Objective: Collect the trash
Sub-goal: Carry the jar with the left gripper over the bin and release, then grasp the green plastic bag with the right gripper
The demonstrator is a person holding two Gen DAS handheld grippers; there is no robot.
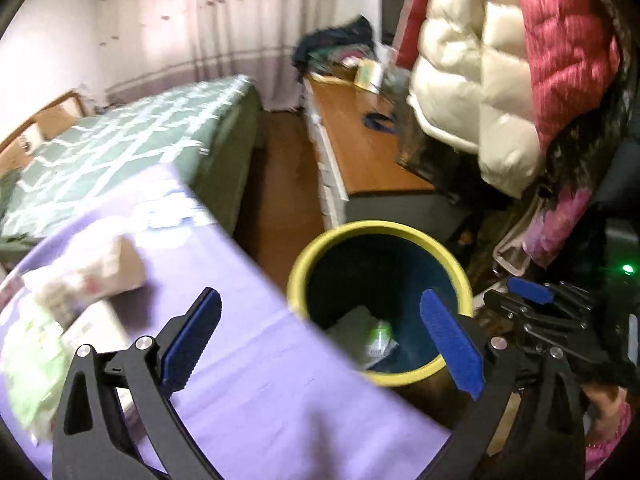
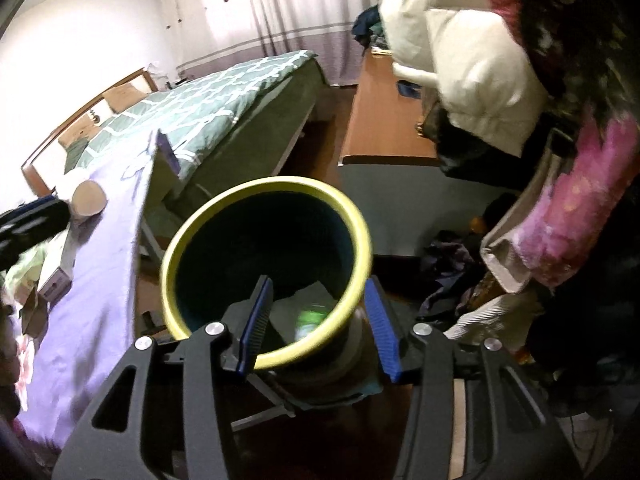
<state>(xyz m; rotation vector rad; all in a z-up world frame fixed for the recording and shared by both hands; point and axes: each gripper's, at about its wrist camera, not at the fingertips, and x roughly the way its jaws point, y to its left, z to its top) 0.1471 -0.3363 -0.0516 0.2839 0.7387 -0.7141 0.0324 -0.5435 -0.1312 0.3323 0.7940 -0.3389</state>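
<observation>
Bin [image 1: 298, 276], round, yellow-rimmed, dark inside, stands on wood floor beside lilac-covered table [image 1: 248, 360]; crumpled paper and green wrapper [image 1: 378, 338] already lie at bottom. My left tongs [image 1: 320, 344] spread wide, empty, over table edge and bin. My right tongs [image 2: 318, 330] half open, straddling near rim [image 2: 304, 350], pads not pressing. More trash [image 1: 80, 280] blurred on table left. Hanging puffy jackets [image 1: 480, 80] crowd right side.

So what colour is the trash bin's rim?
Yellow-green, around a dark blue inside; the trash bin's rim shows best in the left wrist view.
</observation>
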